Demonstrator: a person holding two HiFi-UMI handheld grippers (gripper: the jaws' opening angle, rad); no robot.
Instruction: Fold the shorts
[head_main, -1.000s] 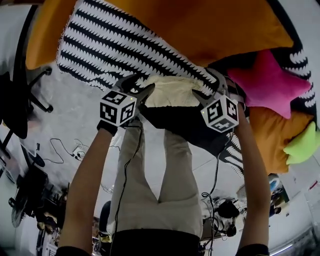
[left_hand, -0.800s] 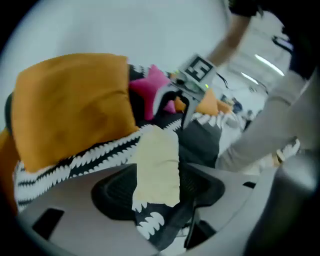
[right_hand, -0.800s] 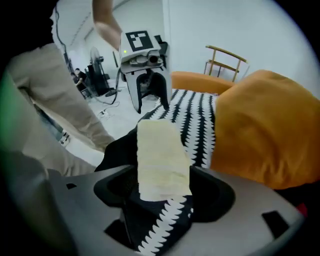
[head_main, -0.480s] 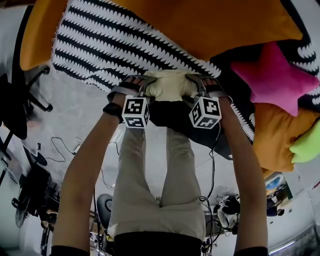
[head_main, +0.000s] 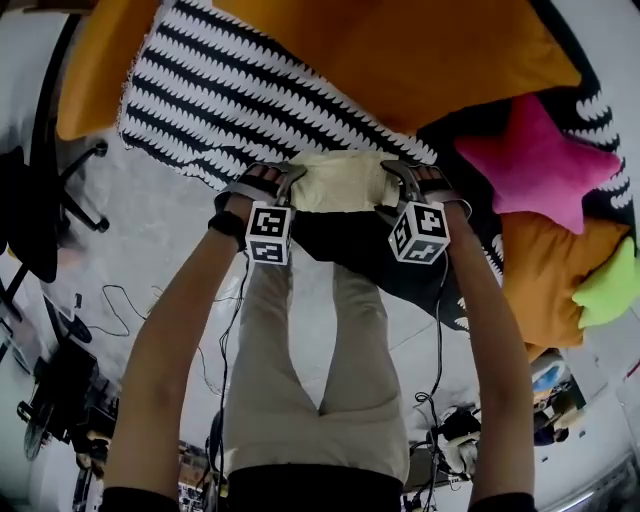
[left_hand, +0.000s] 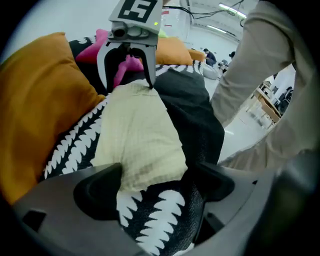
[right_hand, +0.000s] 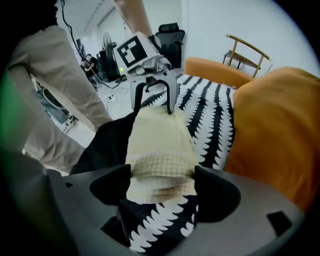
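Note:
The shorts (head_main: 340, 180) are a cream, folded bundle lying on a black-and-white zigzag blanket (head_main: 250, 90). My left gripper (head_main: 283, 183) points down at their left end. In the left gripper view the shorts (left_hand: 140, 135) have a corner between its jaws. Those jaws have just been opening, and the left gripper (left_hand: 152, 182) stands open with one pad clear of the cloth. My right gripper (head_main: 400, 182) is at the other end. There the shorts (right_hand: 160, 140) fill the gap of the right gripper (right_hand: 162, 187), with both pads against the folded waistband.
Orange cushions (head_main: 400, 50), a pink star cushion (head_main: 540, 160) and a green cushion (head_main: 610, 285) lie around the blanket. A black cloth (head_main: 350, 245) hangs over the near edge by the person's legs (head_main: 310, 380). Cables (head_main: 130, 300) and an office chair (head_main: 60, 170) are on the floor at left.
Both grippers have come down with the shorts onto the blanket. The left gripper has rolled, so its marker cube faces differently, and its jaws have spread off the cloth.

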